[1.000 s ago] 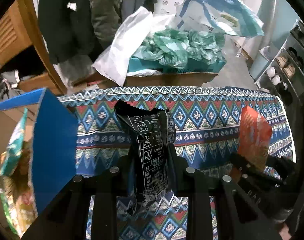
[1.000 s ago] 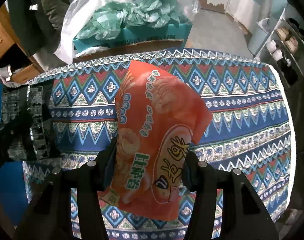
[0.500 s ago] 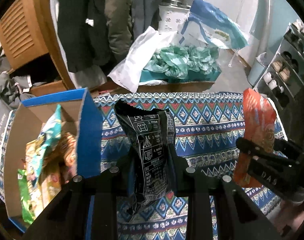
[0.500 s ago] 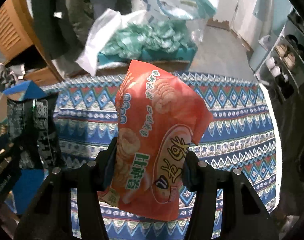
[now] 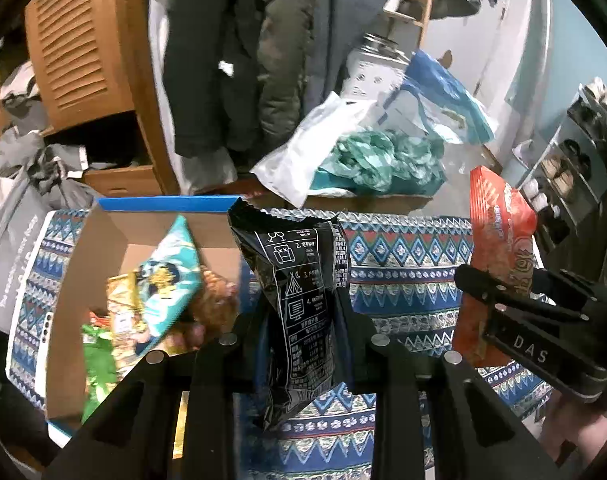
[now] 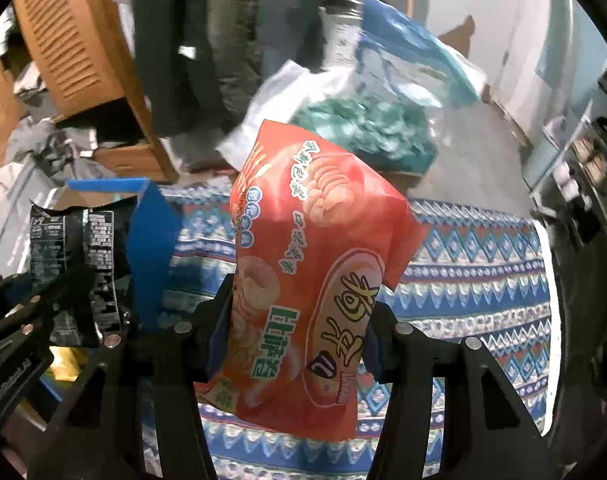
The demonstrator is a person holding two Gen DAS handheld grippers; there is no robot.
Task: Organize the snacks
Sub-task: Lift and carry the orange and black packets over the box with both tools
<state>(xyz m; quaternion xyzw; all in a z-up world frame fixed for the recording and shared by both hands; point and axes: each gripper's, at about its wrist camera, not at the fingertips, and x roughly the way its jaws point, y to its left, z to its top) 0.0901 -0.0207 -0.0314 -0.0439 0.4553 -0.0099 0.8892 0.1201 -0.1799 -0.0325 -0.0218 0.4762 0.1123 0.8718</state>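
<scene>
The left gripper (image 5: 303,332) is clamping a black snack packet (image 5: 299,300) between its fingers, which are standing as narrow as they go. The packet is standing upright with its long axis running from 6 to 12 o'clock in the left wrist view, its crimped top edge showing above the fingers. The right gripper (image 6: 299,340) is holding an orange chip bag (image 6: 311,280) at a middling width, the fingers pressing into both sides of the puffy bag, which is also upright and leaning slightly toward 1 o'clock.

The cardboard box (image 5: 103,248), with its blue flaps, is lying at about 9 o'clock from the black packet in the left wrist view, already carrying several snack bags (image 5: 163,292). Its near wall is sitting just beside the packet, so the left hand looks nearer to the box. From the right wrist view the box (image 6: 151,248) is at 9 to 10 o'clock, well apart from the orange bag, with the left gripper and its packet (image 6: 75,264) between them.

Both bags are hanging above the patterned cloth on the bench (image 6: 483,280), which is bare toward 3 o'clock. The likely next move is carrying the black packet over the blue flap and into the box; the upright flap is the edge to clear.
</scene>
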